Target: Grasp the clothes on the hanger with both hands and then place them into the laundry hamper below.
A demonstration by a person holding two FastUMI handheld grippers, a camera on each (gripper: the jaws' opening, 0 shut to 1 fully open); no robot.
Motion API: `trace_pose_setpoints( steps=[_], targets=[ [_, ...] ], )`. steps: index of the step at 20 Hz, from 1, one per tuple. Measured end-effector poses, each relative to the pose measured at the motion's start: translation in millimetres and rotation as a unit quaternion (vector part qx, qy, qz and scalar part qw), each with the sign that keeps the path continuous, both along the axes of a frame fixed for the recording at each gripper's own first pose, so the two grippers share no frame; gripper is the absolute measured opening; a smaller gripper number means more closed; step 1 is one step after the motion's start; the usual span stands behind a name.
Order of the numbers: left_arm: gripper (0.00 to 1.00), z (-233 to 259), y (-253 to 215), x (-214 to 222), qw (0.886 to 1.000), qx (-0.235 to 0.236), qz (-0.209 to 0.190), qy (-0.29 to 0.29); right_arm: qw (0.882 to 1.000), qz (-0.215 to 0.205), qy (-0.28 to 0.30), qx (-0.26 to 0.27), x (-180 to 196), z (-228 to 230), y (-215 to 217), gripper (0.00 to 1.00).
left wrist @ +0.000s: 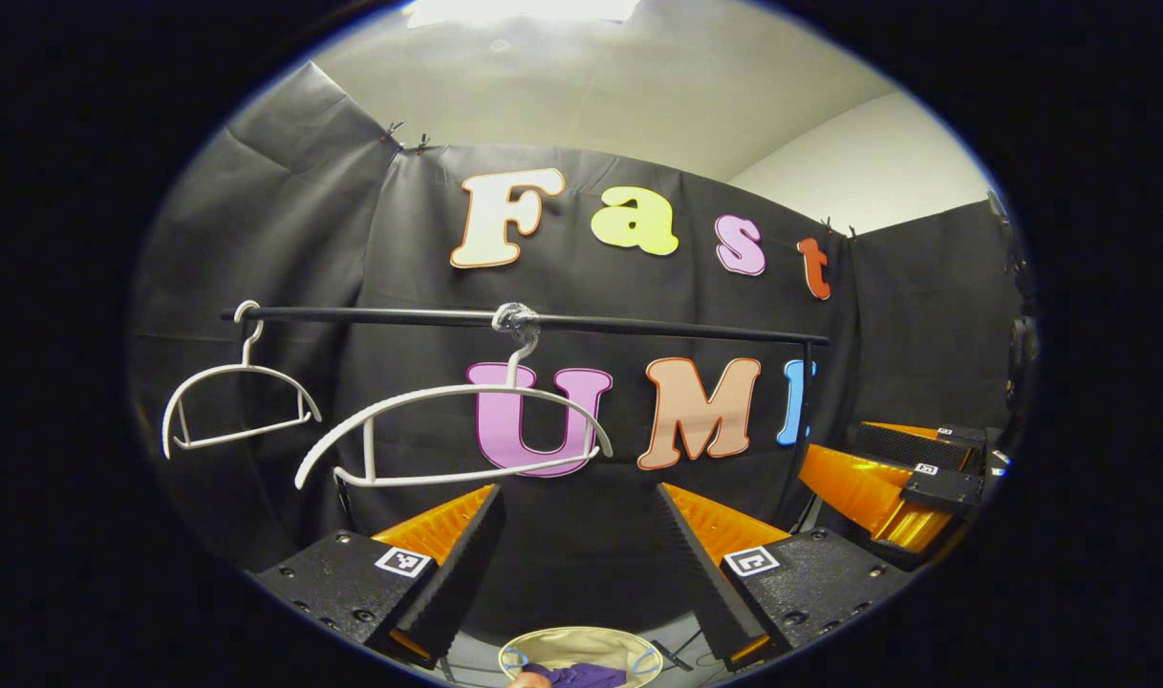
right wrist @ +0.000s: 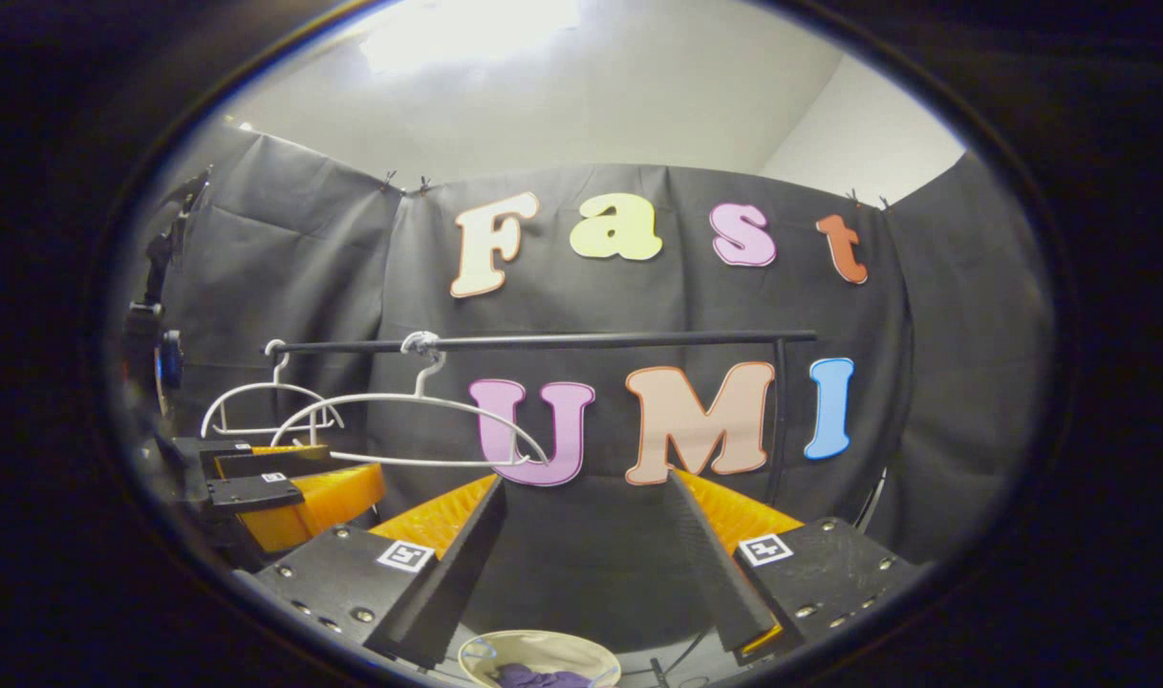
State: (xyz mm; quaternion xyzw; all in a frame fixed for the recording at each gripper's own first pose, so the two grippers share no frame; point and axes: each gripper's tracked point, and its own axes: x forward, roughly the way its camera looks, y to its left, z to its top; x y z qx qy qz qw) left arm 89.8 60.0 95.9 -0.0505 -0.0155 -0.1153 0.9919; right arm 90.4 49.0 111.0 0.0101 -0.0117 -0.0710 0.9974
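Observation:
Two bare white hangers [left wrist: 447, 425] [left wrist: 239, 401] hang from a black rail [left wrist: 638, 327]; the same pair shows in the right gripper view as the nearer hanger [right wrist: 419, 425] and the farther hanger [right wrist: 270, 406]. Below stands a pale round hamper [left wrist: 581, 642] [right wrist: 505, 650] with purple clothes [left wrist: 576, 677] [right wrist: 538, 678] inside. My left gripper [left wrist: 581, 559] is open above the hamper with nothing between its fingers. My right gripper [right wrist: 586, 549] is open too, and empty. The right gripper [left wrist: 911, 483] also shows at the right of the left gripper view, the left gripper [right wrist: 256, 487] at the left of the right gripper view.
The rail's upright post [left wrist: 803, 411] [right wrist: 780, 420] stands at the right end. Black cloth walls close the booth behind and on both sides. A dark stand with gear [right wrist: 161, 315] rises at the left edge.

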Motion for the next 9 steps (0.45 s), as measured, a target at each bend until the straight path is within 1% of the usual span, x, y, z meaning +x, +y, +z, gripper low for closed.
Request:
trace_pose_setpoints(
  steps=[1,2,3,9],
  targets=[
    [0.95,0,-4,0,1.000,-0.001,0.003,-0.001,1.000,0.000,-0.002,-0.003,-2,1,-5,1.00],
    [0.95,2,-9,-1,1.000,-0.003,0.003,-0.003,1.000,0.001,-0.004,-0.005,-3,3,-9,1.00],
    [0.92,3,-14,-2,1.000,-0.005,0.004,-0.003,1.000,0.003,-0.006,-0.007,-5,4,-13,1.00],
    [0.92,4,-43,-6,1.000,-0.008,0.004,-0.001,1.000,-0.011,-0.012,-0.021,-22,11,-51,1.00]
  ],
)
